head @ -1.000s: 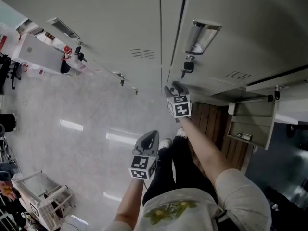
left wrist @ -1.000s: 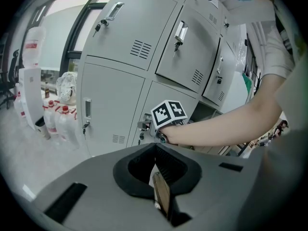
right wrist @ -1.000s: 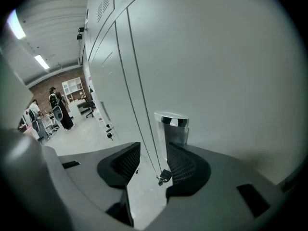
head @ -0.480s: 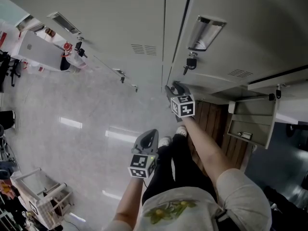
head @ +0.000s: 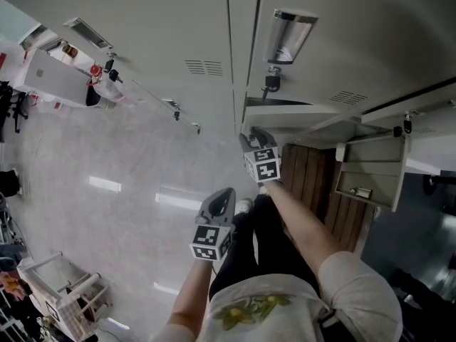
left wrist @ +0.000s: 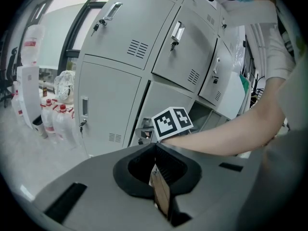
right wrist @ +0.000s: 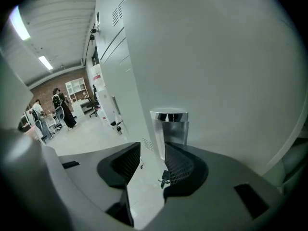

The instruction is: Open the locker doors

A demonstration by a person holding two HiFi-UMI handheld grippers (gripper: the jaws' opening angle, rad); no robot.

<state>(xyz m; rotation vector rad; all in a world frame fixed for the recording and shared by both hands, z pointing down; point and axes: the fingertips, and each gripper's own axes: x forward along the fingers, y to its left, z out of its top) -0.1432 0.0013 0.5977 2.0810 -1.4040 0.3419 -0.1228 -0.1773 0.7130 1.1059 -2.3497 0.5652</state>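
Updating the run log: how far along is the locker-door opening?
Done: one door at the right stands swung open. In hand: the right tool has the edge of the chrome-handled door between its jaws, clamped or not I can't tell; that door isn't swung wide. The left tool is shut, empty and idle. Remaining: the vented door beside it and others look closed.

Grey metal locker doors (head: 164, 34), mostly shut. One door (head: 356, 41) with chrome handle (head: 288, 38) and key (head: 271, 84) stands ajar; a lower door (head: 370, 169) hangs wide open.
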